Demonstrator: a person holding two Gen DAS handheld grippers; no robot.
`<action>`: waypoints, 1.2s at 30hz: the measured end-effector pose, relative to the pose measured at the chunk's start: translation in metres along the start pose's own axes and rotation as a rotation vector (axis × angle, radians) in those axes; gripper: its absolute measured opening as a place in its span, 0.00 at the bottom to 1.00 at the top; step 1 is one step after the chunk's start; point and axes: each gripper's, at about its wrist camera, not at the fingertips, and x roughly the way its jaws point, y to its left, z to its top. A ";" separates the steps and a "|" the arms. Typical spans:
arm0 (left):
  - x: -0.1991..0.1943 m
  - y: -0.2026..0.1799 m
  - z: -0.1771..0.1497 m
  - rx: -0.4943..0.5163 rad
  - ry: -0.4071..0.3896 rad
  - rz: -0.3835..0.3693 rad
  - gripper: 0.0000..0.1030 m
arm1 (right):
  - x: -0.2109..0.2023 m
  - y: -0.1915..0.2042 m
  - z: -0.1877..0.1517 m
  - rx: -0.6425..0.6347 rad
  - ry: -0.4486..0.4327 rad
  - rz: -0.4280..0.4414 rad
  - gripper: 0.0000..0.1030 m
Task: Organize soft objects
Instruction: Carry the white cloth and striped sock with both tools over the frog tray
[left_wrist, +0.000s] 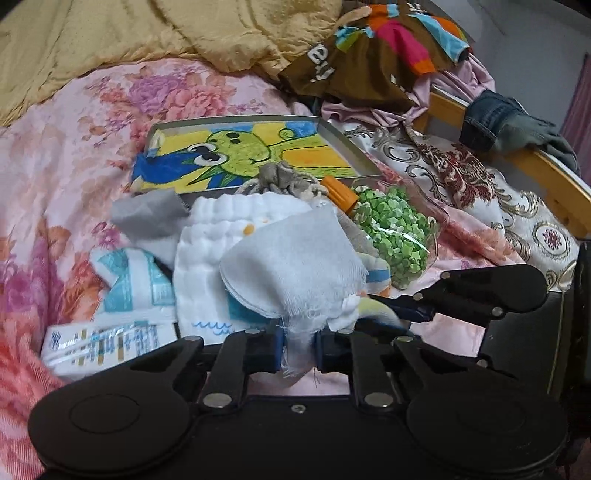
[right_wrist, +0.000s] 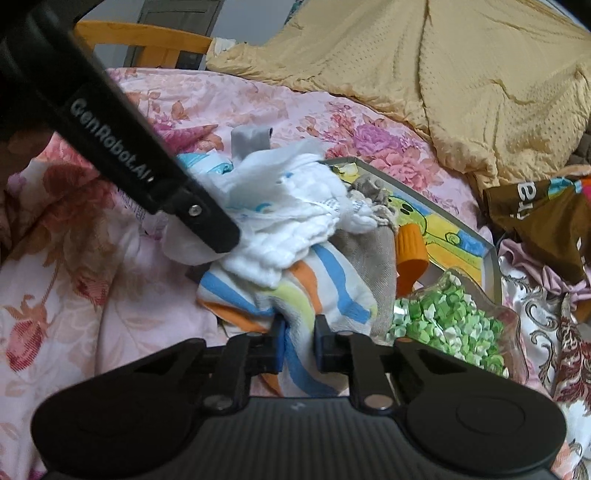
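On a bed covered by a pink floral sheet (left_wrist: 55, 155), a small heap of soft cloths lay near the middle, just in front of both grippers. The left gripper (left_wrist: 299, 350) was clamped on the frayed edge of a pale grey gauze cloth (left_wrist: 291, 266), which draped over a white quilted cloth (left_wrist: 207, 273). The right gripper (right_wrist: 299, 347) was pinching a cloth striped in blue, orange and yellow (right_wrist: 314, 295), lying under the white quilted cloth (right_wrist: 295, 229). Only the right wrist view showed the stripes fully, and the left gripper's black body crossing from the upper left, printed with "GenRobot.AI". Only the left wrist view showed a white carton with blue print (left_wrist: 107, 343) at the heap's left and a denim garment (left_wrist: 491, 122) on the wooden bed rail (left_wrist: 554, 184). Both views showed a clear bag of green pieces (left_wrist: 399, 229) with an orange cap (left_wrist: 340, 194), a framed cartoon picture (left_wrist: 251, 147) behind the heap, a yellow quilt (right_wrist: 443, 74) and a brown multicoloured garment (left_wrist: 369, 62).
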 end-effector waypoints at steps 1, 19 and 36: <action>-0.003 0.001 -0.001 -0.013 0.003 0.000 0.16 | -0.002 -0.001 0.002 0.009 0.005 -0.006 0.13; -0.065 -0.030 -0.023 -0.028 -0.023 -0.038 0.16 | -0.081 -0.021 -0.010 0.185 0.024 -0.158 0.11; -0.068 -0.040 -0.035 -0.019 -0.073 -0.009 0.18 | -0.101 -0.024 -0.003 0.203 -0.229 -0.301 0.11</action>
